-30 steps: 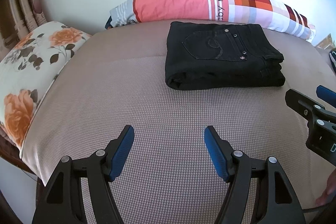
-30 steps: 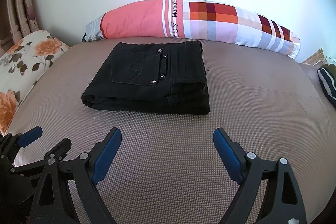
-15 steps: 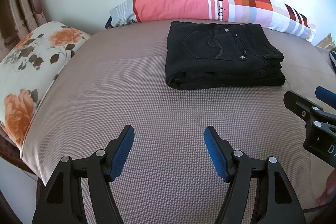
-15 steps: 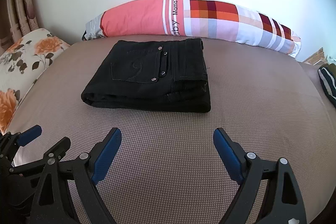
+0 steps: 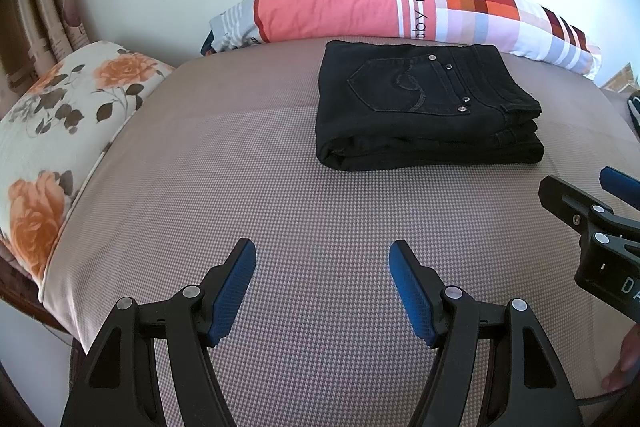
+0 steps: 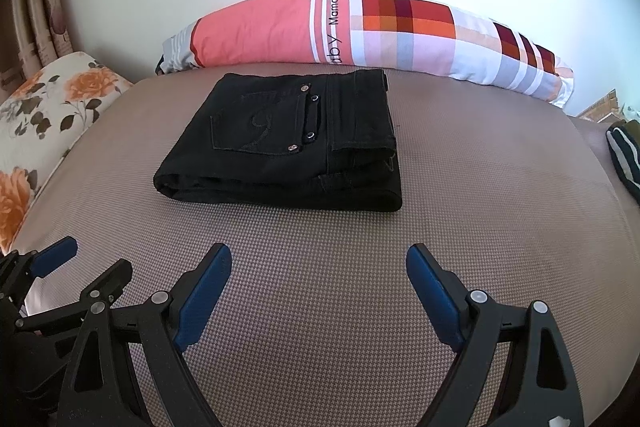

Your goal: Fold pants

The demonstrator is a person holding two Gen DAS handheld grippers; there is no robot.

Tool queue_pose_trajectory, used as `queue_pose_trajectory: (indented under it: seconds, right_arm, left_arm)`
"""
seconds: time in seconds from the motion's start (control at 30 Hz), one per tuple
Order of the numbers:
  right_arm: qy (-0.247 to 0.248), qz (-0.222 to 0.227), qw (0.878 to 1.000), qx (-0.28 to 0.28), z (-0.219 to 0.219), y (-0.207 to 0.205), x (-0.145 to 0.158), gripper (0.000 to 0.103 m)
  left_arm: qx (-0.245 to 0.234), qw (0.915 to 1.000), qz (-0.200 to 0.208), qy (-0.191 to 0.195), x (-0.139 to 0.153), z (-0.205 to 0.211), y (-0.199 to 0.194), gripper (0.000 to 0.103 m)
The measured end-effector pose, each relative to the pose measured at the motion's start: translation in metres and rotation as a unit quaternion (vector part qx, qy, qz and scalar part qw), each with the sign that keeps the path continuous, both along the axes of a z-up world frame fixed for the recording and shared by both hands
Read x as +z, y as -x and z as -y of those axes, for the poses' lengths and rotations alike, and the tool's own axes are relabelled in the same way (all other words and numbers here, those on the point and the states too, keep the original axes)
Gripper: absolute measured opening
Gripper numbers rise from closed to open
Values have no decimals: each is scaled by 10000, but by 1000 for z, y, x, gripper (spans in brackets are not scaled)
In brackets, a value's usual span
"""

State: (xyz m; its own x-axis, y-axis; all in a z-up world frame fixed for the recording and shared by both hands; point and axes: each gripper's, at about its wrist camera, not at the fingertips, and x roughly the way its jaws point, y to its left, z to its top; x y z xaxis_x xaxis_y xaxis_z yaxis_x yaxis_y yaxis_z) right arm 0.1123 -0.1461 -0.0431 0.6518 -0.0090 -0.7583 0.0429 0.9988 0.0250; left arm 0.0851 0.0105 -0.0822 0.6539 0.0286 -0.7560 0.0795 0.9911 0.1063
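Nothing has moved: folded black pants (image 5: 424, 115) lie untouched, both grippers' jaws wide and empty.

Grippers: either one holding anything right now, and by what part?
Nothing held. Left gripper and right gripper are both open over bare bedcover; the folded black pants lie apart, beyond both.

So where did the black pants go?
The folded black pants lie on the bed, just before the long striped pillow, beyond both open claws.
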Motion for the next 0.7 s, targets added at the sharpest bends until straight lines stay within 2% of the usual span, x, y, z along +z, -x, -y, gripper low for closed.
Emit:
queue_pose_trajectory:
  seconds: [0.7]
  right_arm:
    - [-39, -62, 10000, -14, 3, -1, -2, 87]
  left_arm:
    - [-58, 10000, -53, 12, -2, 0, -1, 70]
